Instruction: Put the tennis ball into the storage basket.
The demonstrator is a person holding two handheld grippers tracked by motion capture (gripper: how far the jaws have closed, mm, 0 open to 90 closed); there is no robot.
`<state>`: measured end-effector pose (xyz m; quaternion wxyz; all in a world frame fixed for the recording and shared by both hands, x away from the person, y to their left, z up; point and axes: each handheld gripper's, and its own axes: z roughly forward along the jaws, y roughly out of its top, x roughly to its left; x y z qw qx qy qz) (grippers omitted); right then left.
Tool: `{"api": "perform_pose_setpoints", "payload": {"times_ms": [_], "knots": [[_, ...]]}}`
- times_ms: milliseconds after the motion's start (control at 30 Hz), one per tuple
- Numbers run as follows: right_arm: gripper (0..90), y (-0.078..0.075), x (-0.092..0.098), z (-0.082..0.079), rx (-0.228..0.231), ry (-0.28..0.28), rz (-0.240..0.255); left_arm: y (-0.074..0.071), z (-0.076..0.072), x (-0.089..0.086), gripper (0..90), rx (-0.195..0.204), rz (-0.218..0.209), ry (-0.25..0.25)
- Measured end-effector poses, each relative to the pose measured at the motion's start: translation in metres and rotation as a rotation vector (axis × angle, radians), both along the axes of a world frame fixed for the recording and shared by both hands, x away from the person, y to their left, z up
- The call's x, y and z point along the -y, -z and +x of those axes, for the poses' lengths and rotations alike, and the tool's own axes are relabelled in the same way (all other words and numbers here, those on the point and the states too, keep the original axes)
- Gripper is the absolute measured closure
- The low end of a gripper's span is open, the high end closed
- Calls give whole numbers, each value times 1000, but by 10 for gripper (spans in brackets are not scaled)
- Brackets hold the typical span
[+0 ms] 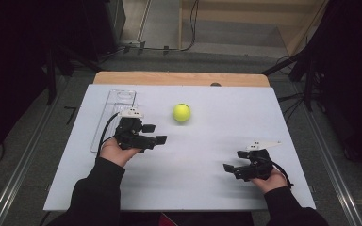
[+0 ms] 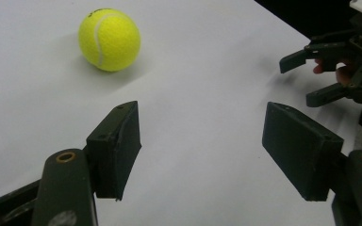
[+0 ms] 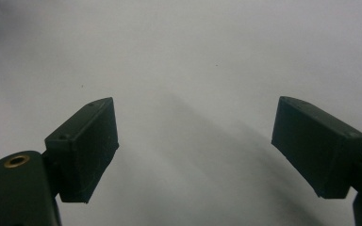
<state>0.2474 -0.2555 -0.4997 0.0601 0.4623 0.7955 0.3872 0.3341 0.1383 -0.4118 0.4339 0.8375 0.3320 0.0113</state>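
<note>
A yellow tennis ball [image 1: 182, 112] rests on the white board [image 1: 207, 179], a little past its middle. My left gripper [image 1: 156, 133] hovers at the board's left, pointing right, with the ball just beyond and to the right of its jaws. In the left gripper view the ball [image 2: 109, 39] lies ahead at the upper left, and the left gripper [image 2: 200, 136] stands open with nothing between its jaws. My right gripper [image 1: 234, 160] sits near the front right, pointing left, open over bare board [image 3: 188, 56]. The left gripper view also catches that right gripper [image 2: 300, 81] farther off.
A clear plastic tray [image 1: 115, 113] lies along the board's left side, behind the left hand. A wooden table edge [image 1: 179, 78] runs past the board's far end. Dark stands and cables flank the table on both sides.
</note>
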Motion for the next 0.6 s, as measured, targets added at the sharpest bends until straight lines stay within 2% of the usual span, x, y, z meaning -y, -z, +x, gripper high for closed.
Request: {"api": "perform_pose_setpoints", "payload": {"times_ms": [233, 367, 567, 600], "knots": [[133, 0, -1, 0, -7, -6, 0, 5, 8, 4, 293, -12, -15, -6], [133, 0, -1, -1, -6, -9, 0, 7, 12, 8, 293, -12, 7, -8], [133, 0, -1, -1, -6, -16, 1, 8, 18, 16, 293, 15, 13, -9], [133, 0, -1, -1, -6, -17, 0, 9, 20, 16, 293, 13, 24, -5]]}}
